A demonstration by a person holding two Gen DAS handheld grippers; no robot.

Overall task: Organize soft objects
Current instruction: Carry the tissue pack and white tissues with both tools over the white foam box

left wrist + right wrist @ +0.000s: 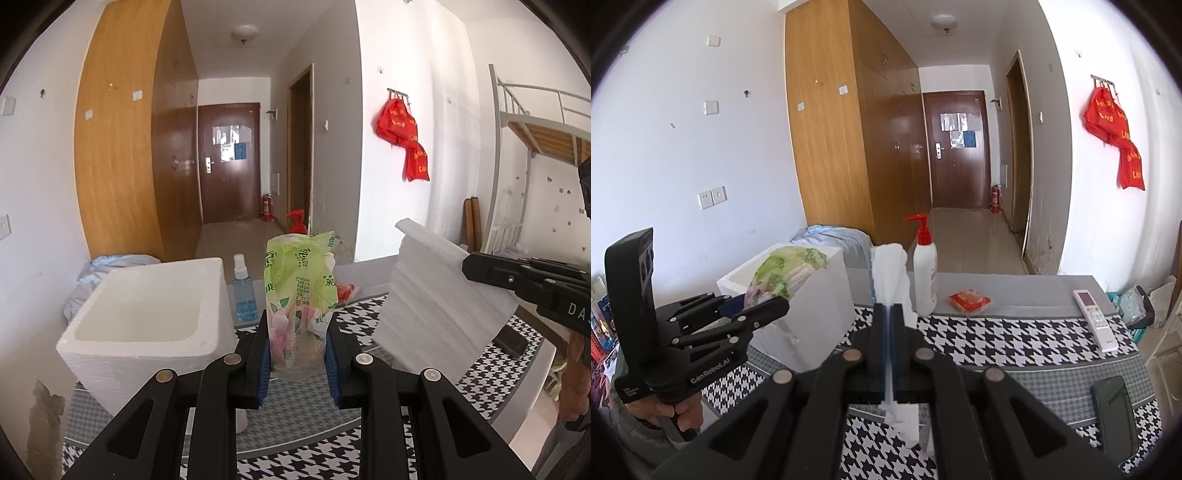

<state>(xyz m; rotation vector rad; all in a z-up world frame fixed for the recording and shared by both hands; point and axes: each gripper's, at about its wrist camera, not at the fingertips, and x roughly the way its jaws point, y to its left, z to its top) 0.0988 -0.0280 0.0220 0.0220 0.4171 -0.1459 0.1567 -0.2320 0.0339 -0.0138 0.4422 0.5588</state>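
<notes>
My left gripper (297,354) is shut on a green and pink tissue pack (301,288), held upright above the table, just right of a white foam box (147,325). In the right wrist view the left gripper (753,306) holds the tissue pack (786,273) over the foam box (812,317). My right gripper (888,325) is shut on a thin white foam sheet (890,280), seen edge-on. In the left wrist view the right gripper (476,267) holds that foam sheet (436,314) above the table at the right.
A houndstooth cloth (997,339) covers the table. On it stand a blue spray bottle (243,291) and a red-capped pump bottle (925,273); a red packet (969,300), a white remote (1095,317) and a dark phone (1115,410) lie there. A bunk bed (535,129) stands at the right.
</notes>
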